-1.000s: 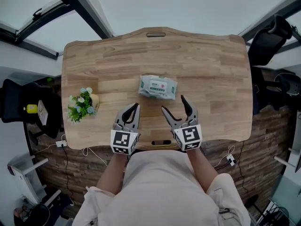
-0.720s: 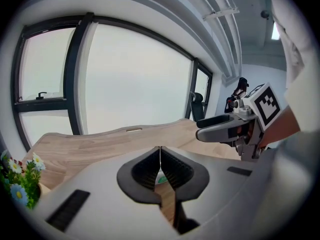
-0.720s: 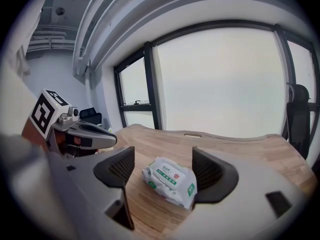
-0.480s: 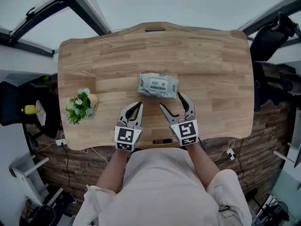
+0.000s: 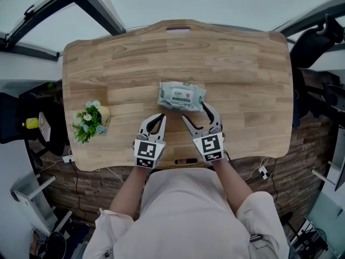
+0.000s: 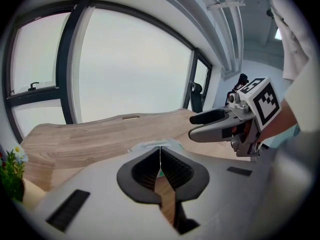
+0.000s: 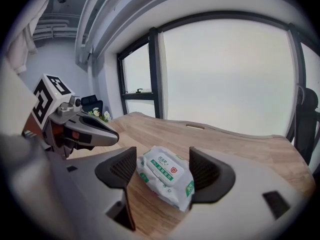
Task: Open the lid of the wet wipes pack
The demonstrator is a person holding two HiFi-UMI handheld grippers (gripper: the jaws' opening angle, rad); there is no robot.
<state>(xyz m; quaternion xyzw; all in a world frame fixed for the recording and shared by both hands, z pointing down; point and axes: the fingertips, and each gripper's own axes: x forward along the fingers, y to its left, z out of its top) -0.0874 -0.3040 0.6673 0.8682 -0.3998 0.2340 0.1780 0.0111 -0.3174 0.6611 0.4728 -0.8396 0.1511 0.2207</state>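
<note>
The wet wipes pack is white with green print and lies flat on the wooden table, its lid down. My right gripper sits just in front of the pack's near right corner. Its jaws are closing, still wide apart. In the right gripper view the pack shows between the two pads of my right gripper, with gaps on both sides. My left gripper is shut and empty, a little short of the pack's near left corner. The left gripper view shows only the pack's top edge over my left gripper.
A small pot of flowers stands at the table's left edge. A handle slot is cut in the far edge. Black chairs stand to the right of the table. Cables lie on the floor below the near edge.
Both grippers have moved forward and down toward the pack. The right jaws have narrowed slightly. The pack has not moved.
</note>
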